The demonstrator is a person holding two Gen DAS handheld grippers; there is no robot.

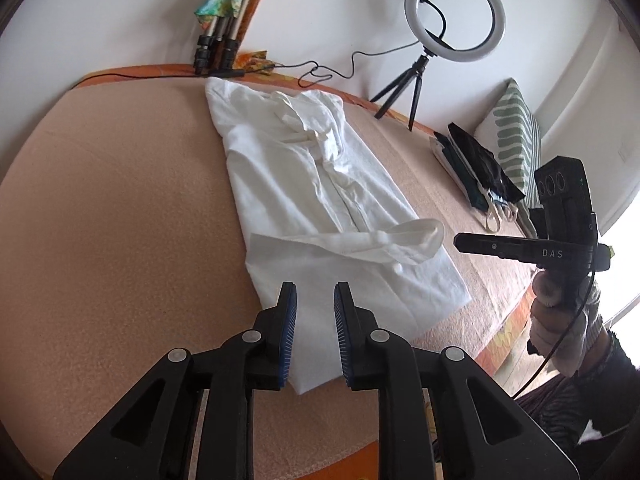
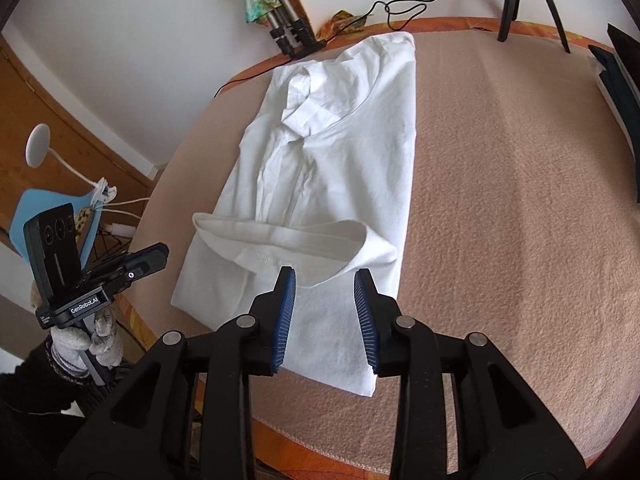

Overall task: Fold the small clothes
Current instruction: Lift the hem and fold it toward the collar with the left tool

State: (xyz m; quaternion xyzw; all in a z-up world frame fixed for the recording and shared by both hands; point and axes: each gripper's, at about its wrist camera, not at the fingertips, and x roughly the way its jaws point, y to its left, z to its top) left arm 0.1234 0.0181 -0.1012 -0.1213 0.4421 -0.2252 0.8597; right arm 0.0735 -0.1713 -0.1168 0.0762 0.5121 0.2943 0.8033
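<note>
A white shirt (image 1: 312,184) lies on the peach blanket, its sides folded in to a long strip, collar at the far end and a sleeve laid across near the hem. It also shows in the right wrist view (image 2: 340,152). My left gripper (image 1: 315,296) is open and empty, just above the shirt's near hem corner. My right gripper (image 2: 325,284) is open and empty, above the hem just below the folded sleeve (image 2: 288,236). The right gripper also shows in the left wrist view (image 1: 472,242), beside the shirt's right edge. The left gripper shows in the right wrist view (image 2: 156,256), off the shirt's left side.
A ring light on a tripod (image 1: 452,16) stands at the back of the blanket (image 1: 100,220). Dark bags (image 1: 476,168) and a striped pillow (image 1: 516,132) lie at the right. Tripod legs and colourful cloth (image 1: 224,12) lean on the wall. A cable (image 1: 320,72) runs along the far edge.
</note>
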